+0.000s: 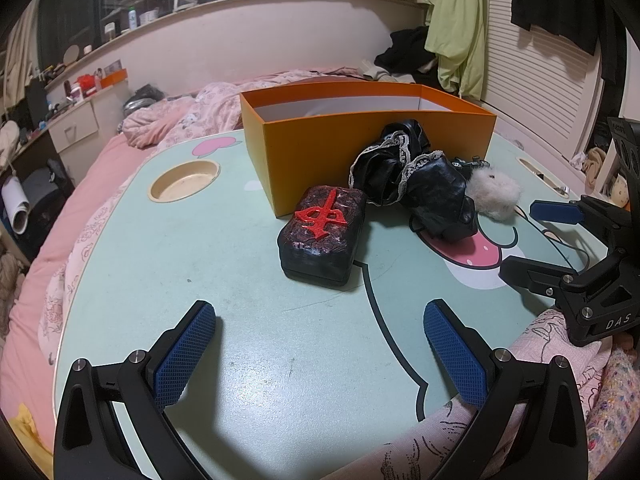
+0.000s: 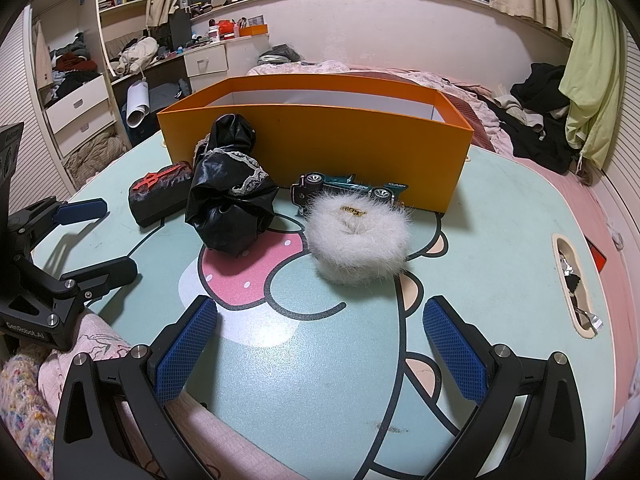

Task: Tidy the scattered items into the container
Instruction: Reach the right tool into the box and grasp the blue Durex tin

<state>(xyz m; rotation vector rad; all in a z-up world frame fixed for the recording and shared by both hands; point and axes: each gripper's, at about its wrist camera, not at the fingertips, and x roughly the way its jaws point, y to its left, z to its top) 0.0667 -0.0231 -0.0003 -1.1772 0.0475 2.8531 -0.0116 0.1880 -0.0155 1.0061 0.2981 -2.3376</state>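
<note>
Black box (image 1: pixel 322 236), bundle (image 2: pixel 230 200), puff (image 2: pixel 358 240), car (image 2: pixel 348 188) front the orange container (image 2: pixel 320 152).

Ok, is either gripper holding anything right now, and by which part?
Nothing is held. The left gripper and right gripper are both open over the table, short of the mahjong-tile box and the white fluffy scrunchie.

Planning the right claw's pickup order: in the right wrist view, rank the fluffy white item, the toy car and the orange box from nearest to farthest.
From the right claw:
1. Fluffy white item, straight ahead on the table.
2. Toy car, just behind it, on its side.
3. Orange box, at the back, behind the car.
</note>
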